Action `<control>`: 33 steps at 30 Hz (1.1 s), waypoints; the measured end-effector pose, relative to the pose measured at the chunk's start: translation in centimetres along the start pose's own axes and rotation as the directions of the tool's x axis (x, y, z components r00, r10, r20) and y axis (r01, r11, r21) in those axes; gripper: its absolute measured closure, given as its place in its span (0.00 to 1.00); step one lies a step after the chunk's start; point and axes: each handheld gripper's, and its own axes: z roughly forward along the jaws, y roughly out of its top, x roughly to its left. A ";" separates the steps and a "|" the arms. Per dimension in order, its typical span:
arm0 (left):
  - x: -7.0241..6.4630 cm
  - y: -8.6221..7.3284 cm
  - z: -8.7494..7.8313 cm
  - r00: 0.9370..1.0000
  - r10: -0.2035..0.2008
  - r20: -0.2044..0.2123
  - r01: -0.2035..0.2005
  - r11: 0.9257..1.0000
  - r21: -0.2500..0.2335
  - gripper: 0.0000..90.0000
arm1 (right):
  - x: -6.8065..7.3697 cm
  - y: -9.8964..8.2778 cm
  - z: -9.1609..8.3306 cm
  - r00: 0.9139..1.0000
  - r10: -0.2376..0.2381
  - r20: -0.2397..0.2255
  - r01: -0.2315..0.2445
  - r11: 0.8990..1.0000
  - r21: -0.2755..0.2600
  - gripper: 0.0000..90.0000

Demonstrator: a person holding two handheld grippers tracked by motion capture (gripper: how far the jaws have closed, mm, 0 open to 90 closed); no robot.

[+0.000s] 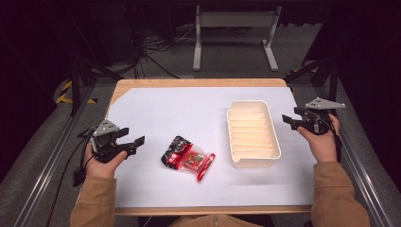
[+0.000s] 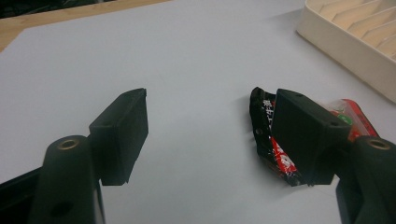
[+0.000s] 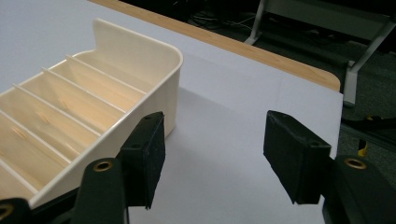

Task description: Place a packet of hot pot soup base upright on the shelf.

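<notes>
left gripper hovers low near the left edge of the counter, jaws spread wide with nothing between them, pointing toward the middle of the white sheet. just ahead of it lie the snack packets, a small overlapping pile near the front middle of the counter: a dark packet on the left side of the pile, a red packet with a clear window beside and partly over it. in the left gripper view the dark packet sits right behind the right-hand jaw, apart from the pads as far as i can tell, and the red one peeks out beyond it. over on the other side, the right gripper is held near the right edge of the counter, jaws released and empty too, aimed at the cream tray. the tray stands lengthwise on the right half of the counter, well apart from the packets, its thin dividers making a row of slots that all look bare. in the right gripper view the tray's rounded corner is just beyond the left-hand jaw, close but not touching, with plain white sheet showing between the two pads
</notes>
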 end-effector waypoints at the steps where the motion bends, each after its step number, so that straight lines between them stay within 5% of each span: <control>1: 0.0 0.0 0.0 1.000 -0.002 0.003 0.002 1.000 -0.002 0.32 | 0.0 0.0 0.0 1.000 0.000 0.000 0.000 1.000 0.000 0.43; 22: -2.0 -0.1 1.9 0.994 0.014 0.107 -0.021 0.998 0.067 0.34 | 0.2 0.1 0.5 1.000 -0.006 -0.009 0.006 1.000 0.005 0.42; 33: -3.1 -0.6 4.3 0.982 0.019 0.189 -0.054 0.981 0.185 0.31 | 0.3 0.0 0.6 1.000 -0.006 -0.009 0.007 1.000 0.015 0.41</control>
